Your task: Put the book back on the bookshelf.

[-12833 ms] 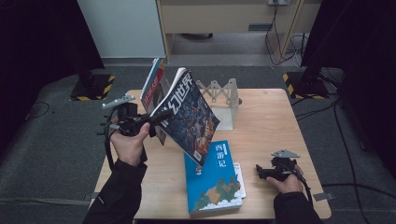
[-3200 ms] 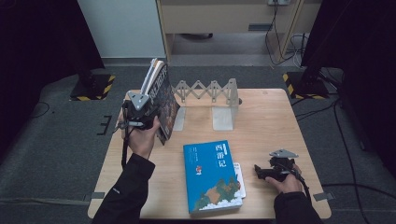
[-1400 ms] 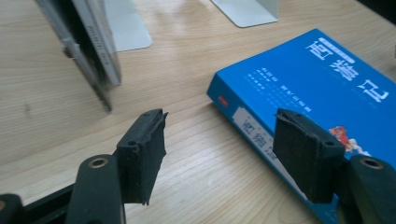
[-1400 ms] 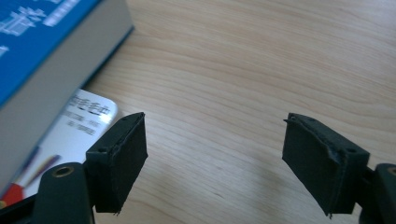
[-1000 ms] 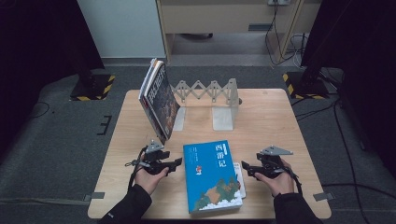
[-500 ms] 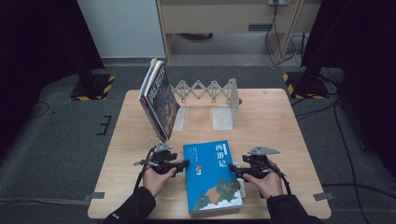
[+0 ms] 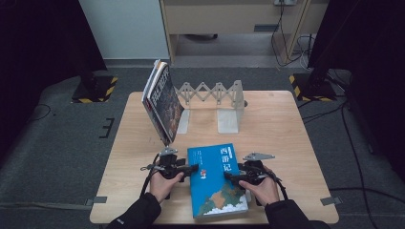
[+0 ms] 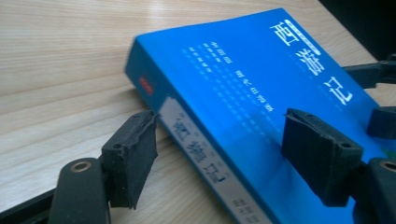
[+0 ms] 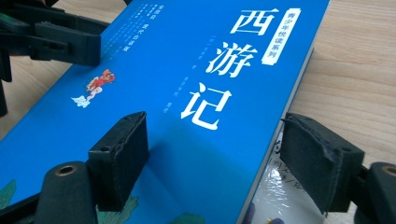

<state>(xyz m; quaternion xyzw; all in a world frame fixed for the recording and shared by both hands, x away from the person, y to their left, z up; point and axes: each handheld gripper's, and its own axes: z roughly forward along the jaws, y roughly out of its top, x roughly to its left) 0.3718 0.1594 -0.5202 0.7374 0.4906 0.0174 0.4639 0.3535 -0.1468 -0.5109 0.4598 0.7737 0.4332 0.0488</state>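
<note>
A blue book (image 7: 217,179) with white Chinese characters lies flat near the table's front edge, on top of another book whose glossy cover (image 9: 273,200) pokes out beneath it. My left gripper (image 7: 191,168) is open at the book's left side. In the left gripper view (image 8: 219,158) its jaws straddle the spine of the blue book (image 8: 261,84), one pad over the cover and one over the table. My right gripper (image 7: 230,175) is open at the book's right side. In the right gripper view (image 9: 215,158) its jaws straddle the blue book's (image 9: 187,93) page edge.
Two books (image 7: 162,102) lean tilted against the left end of a grey expandable rack (image 7: 215,93) at the back of the wooden table (image 7: 282,124). The rack's right bookend (image 7: 229,114) stands upright. The person's hands come in from the front edge.
Both grippers have closed in on the blue book from either side, and their open jaws now reach over its edges. Earlier the left gripper stood a book in the rack.
</note>
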